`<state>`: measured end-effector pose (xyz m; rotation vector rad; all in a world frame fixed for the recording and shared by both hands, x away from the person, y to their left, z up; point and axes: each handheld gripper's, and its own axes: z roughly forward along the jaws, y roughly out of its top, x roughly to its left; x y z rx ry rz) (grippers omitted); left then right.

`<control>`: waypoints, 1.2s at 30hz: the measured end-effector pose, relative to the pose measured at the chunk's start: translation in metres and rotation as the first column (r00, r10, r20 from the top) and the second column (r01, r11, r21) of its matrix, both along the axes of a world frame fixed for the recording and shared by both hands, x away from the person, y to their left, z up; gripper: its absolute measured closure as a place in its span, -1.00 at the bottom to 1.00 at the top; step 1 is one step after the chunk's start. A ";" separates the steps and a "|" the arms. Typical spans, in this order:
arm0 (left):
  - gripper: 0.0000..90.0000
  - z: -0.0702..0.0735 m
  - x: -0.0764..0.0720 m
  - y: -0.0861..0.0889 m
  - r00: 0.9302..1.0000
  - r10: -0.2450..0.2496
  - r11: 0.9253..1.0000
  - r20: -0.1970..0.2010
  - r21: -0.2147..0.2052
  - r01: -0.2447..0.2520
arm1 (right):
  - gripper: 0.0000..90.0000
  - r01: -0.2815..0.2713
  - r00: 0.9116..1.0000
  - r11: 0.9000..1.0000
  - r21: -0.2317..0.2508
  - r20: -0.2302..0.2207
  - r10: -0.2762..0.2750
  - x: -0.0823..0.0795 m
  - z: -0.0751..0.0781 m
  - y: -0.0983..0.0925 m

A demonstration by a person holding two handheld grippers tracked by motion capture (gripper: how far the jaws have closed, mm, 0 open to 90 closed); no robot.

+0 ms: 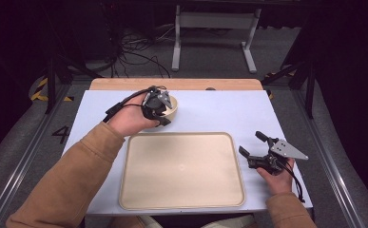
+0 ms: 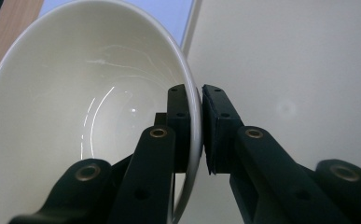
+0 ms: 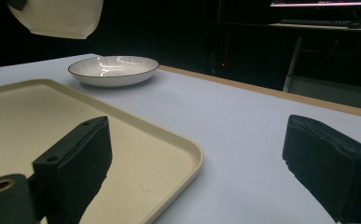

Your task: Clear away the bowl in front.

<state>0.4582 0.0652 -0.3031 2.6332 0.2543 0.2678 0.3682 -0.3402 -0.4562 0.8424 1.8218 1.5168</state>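
Left gripper view: the left hand-held gripper (image 2: 196,126) pinches the rim of a cream bowl (image 2: 75,107), one jaw inside the wall and one outside, the pads pressed onto the thin edge; the bowl hangs tilted, its empty interior turned toward the camera. In the high view the same bowl (image 1: 172,108) sits near the far edge of the worktop (image 1: 219,111), just beyond the far left corner of the beige tray (image 1: 181,168), and in the right gripper view its underside (image 3: 57,18) appears lifted clear of the surface, above and apart from a shallow dark-rimmed plate (image 3: 114,70) lying close behind the tray. The right hand-held gripper (image 1: 257,148) rests by the tray's right edge with its jaws spread and nothing between them. Judged risks: a one-sided rim grip on glazed ware offers little purchase, so the bowl could pivot about the pads or slip free if swung quickly; a drop from here could strike the plate or the tray's raised lip (image 3: 187,154) and chip. A low carry toward the tray could also catch that lip, jarring the grip.
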 end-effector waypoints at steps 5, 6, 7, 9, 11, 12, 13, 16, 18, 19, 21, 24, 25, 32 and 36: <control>0.83 0.004 -0.009 -0.005 0.999 -0.031 0.999 0.008 0.017 0.030 | -0.81 0.000 1.000 1.000 0.000 0.000 0.000 0.000 0.000 0.000; 0.83 0.005 -0.012 -0.007 0.999 -0.034 0.999 0.007 0.017 0.034 | -0.81 0.000 1.000 1.000 0.001 -0.001 0.000 0.000 0.000 0.000; 0.83 0.006 -0.015 -0.008 0.999 -0.050 0.999 0.010 0.021 0.050 | -0.81 0.000 1.000 1.000 0.000 0.000 0.000 0.000 0.000 0.000; 0.83 0.007 -0.019 -0.010 0.997 -0.079 0.997 0.012 0.023 0.078 | -0.81 -0.001 1.000 1.000 0.001 -0.001 0.001 0.000 0.000 0.000; 0.83 0.009 -0.025 -0.012 0.994 -0.105 0.994 0.011 0.024 0.104 | -0.81 -0.001 1.000 1.000 0.001 -0.001 0.001 0.000 0.000 0.000; 0.83 0.010 -0.026 -0.013 0.994 -0.112 0.993 0.012 0.025 0.112 | -0.81 -0.001 1.000 1.000 0.001 -0.001 0.001 0.000 0.000 0.000; 0.83 0.010 -0.028 -0.014 0.992 -0.124 0.992 0.015 0.032 0.124 | -0.81 -0.001 1.000 1.000 0.000 -0.001 0.001 0.000 0.000 0.000; 0.83 0.012 -0.034 -0.016 0.990 -0.142 0.989 0.015 0.039 0.142 | -0.81 -0.001 1.000 1.000 0.001 -0.001 0.001 0.000 0.000 0.000; 0.83 0.013 -0.038 -0.017 0.988 -0.154 0.987 0.015 0.040 0.153 | -0.81 -0.001 1.000 1.000 0.001 -0.001 0.001 0.000 0.000 0.000; 0.83 0.013 -0.040 -0.018 0.987 -0.159 0.987 0.013 0.040 0.159 | -0.81 0.000 1.000 1.000 0.001 -0.001 0.000 0.000 0.000 0.000; 0.83 0.014 -0.044 -0.019 0.986 -0.168 0.985 0.013 0.046 0.168 | -0.81 0.000 1.000 1.000 0.001 -0.001 0.000 0.000 0.000 0.000; 0.83 0.014 -0.048 -0.021 0.982 -0.188 0.981 0.008 0.051 0.187 | -0.81 -0.001 1.000 1.000 0.001 -0.001 0.001 0.000 0.000 0.000; 0.83 0.014 -0.050 -0.022 0.981 -0.193 0.980 0.005 0.047 0.192 | -0.81 -0.001 1.000 1.000 0.001 -0.001 0.001 0.000 0.000 0.000; 0.83 0.014 -0.060 -0.027 0.974 -0.225 0.973 0.009 0.050 0.224 | -0.81 -0.002 1.000 1.000 0.000 -0.001 0.002 0.000 0.000 0.000; 0.83 0.014 -0.069 -0.032 0.965 -0.260 0.964 0.016 0.055 0.259 | -0.81 -0.003 1.000 1.000 0.000 0.000 0.003 0.000 0.000 0.000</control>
